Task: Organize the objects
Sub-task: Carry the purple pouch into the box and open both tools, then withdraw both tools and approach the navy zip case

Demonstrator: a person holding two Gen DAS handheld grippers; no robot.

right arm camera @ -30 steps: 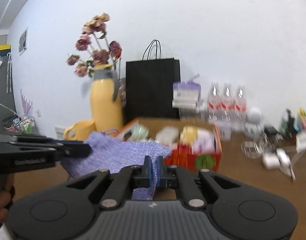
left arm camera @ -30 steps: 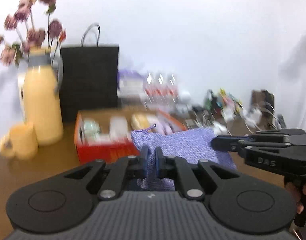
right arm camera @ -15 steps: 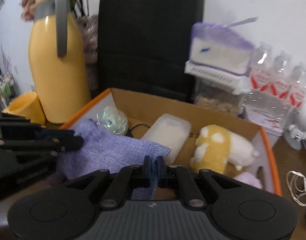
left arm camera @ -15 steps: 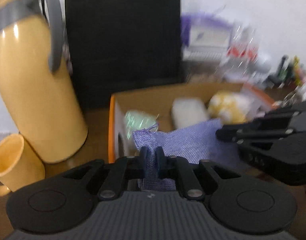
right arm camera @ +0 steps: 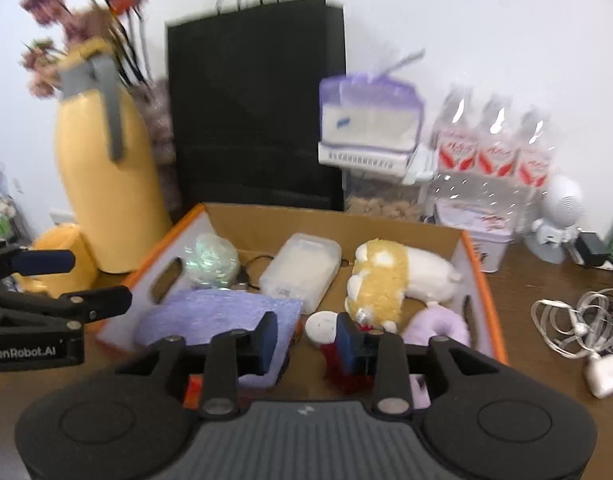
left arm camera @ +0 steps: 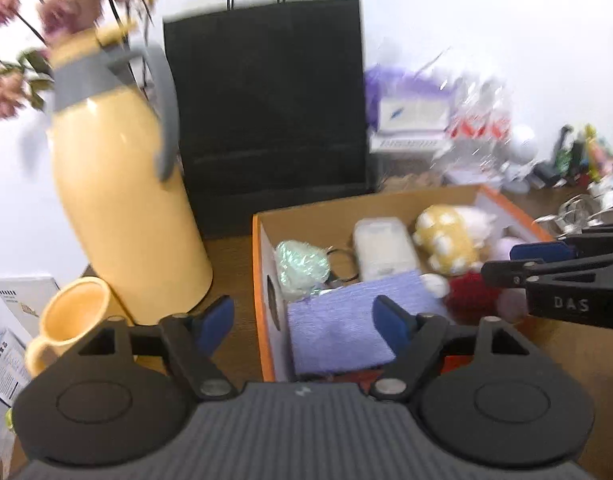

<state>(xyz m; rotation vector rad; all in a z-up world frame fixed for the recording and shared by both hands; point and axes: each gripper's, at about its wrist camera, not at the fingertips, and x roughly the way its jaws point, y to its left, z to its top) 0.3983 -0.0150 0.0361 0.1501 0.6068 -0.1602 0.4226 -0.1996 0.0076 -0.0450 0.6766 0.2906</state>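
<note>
While both claws hang at the near edge of the orange-rimmed cardboard box, neither grips anything. Left claw: fingers spread wide apart, nothing between the blue pads, the left pad over the bare surface outside the box and the right pad just in front of the folded purple cloth. Right claw: fingers parted more narrowly, also unloaded, poised above the box's front portion with the cloth's corner just beside the left pad and a red fuzzy item behind the right pad; contact cannot be confirmed. Standing left of the box on the surface are a yellow mug and a tall yellow jug with a grey handle, holding dried flowers; a black paper bag stands behind. Box contents, left to right: the purple cloth lying flat in the front-left corner, a crinkled pale-green ball behind it, a translucent white plastic case, a small white round object, a yellow-and-white plush toy, and a lilac plush piece against the right wall. Beyond the box to the right are water bottles and tangled white cables.
</note>
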